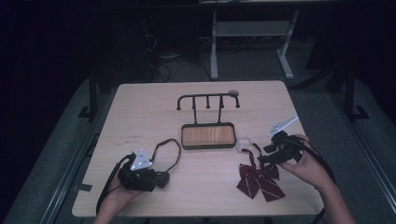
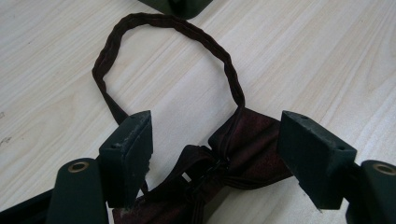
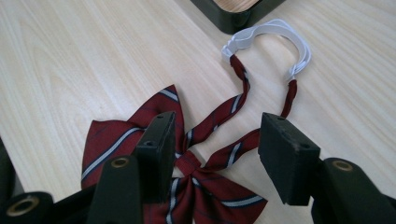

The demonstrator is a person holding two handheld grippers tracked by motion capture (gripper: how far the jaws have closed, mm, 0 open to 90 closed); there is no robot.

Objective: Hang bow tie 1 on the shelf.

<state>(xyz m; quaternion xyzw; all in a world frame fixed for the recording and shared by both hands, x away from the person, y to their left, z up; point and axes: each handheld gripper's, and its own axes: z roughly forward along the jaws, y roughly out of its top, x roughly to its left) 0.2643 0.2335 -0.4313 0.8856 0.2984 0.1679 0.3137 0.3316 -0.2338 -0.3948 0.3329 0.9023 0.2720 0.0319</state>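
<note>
Left claw point(image 2: 215, 158), lower left: wide over dark bow tie point(image 2: 243, 149). Right claw point(image 3: 215, 149), lower right: wide over striped bow tie point(image 3: 187, 163), on counter point(image 1: 140, 116).

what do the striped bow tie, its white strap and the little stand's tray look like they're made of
Striped bow tie: woven cloth, dark red with pale stripes, matte, soft folds.
White strap: probably elastic band, flat and curling in a loop.
Stand's tray: wood-look base with visible grain inside a dark rim, likely painted metal, like the hook rail.
</note>
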